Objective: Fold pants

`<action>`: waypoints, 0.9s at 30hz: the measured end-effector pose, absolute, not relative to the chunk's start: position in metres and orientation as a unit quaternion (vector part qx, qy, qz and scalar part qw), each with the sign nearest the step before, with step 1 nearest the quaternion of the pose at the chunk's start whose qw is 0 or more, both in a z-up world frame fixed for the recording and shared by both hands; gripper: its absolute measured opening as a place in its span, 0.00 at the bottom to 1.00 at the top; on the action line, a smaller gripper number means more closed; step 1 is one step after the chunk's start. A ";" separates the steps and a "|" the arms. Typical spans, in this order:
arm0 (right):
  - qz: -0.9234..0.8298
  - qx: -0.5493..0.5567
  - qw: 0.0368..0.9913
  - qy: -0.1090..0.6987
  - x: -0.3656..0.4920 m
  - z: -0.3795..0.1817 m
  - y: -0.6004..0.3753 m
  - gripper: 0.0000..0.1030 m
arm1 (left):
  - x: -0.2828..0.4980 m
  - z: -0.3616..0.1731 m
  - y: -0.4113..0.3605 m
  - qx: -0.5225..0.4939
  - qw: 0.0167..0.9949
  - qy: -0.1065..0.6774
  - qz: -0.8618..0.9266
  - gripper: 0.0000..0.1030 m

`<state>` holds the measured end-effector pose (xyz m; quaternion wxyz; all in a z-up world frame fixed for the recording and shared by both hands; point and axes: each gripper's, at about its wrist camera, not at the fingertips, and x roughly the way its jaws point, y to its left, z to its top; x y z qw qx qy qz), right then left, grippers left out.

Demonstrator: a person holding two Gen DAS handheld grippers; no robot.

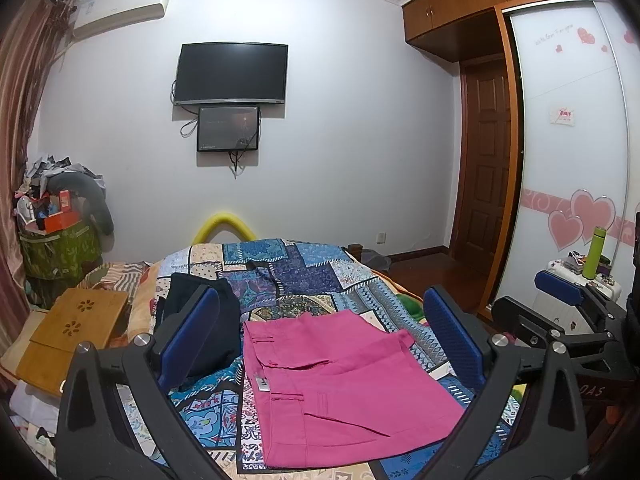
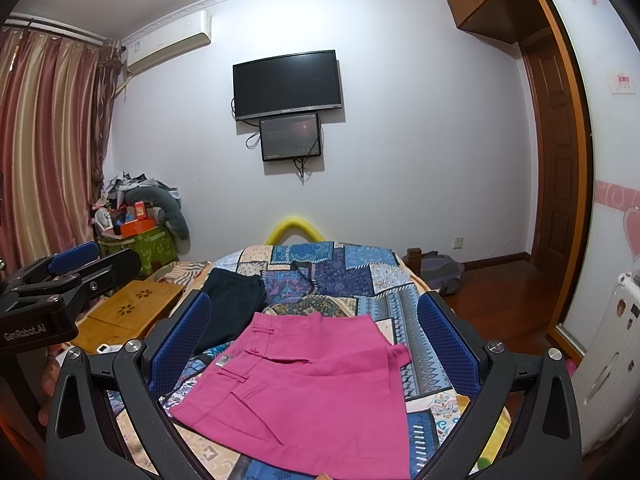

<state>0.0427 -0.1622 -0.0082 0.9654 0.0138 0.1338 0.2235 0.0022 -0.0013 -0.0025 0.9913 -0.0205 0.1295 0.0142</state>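
The pink pants (image 1: 340, 392) lie folded flat on the patchwork bedspread (image 1: 304, 276), waistband to the left. They also show in the right wrist view (image 2: 304, 392). My left gripper (image 1: 320, 340) is open and empty, held above the pants with its blue pads apart. My right gripper (image 2: 316, 344) is open and empty too, above the pants. The right gripper shows at the right of the left wrist view (image 1: 568, 300), and the left gripper at the left of the right wrist view (image 2: 72, 268).
A dark folded garment (image 1: 208, 320) lies on the bed left of the pink pants. A wooden lap table (image 1: 76, 332) sits at the bed's left. A cluttered green bin (image 1: 60, 248) stands in the corner. A wardrobe (image 1: 568, 140) and a door are on the right.
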 end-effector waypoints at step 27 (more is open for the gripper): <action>0.181 -0.015 0.940 0.289 0.166 -0.100 -0.181 1.00 | 0.186 -0.120 0.067 -0.009 0.928 0.368 0.061 1.00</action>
